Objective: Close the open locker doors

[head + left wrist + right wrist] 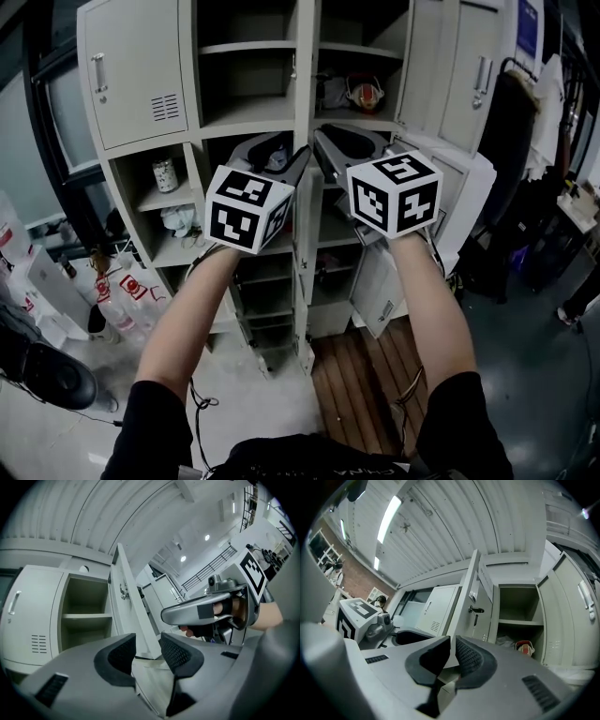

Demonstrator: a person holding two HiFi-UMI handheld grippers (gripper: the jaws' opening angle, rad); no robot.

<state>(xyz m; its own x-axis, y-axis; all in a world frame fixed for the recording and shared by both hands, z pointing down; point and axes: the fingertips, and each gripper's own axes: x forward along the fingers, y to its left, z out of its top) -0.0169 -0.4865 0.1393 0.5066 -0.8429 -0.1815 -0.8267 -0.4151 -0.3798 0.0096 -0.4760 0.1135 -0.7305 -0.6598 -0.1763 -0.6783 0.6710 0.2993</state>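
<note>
The grey lockers stand before me with several doors open. One upper door hangs edge-on between an empty compartment and one holding a red item. Both grippers are raised just below and short of it. My left gripper is open; in the left gripper view that door shows past its wide gap, untouched. My right gripper has its jaws a narrow gap apart, with the door and its key handle behind them. Neither holds anything.
Further right another upper door stands open, and a lower door hangs ajar. The top-left door is closed. Bottles and bags crowd the floor at left. Dark clothes hang at right.
</note>
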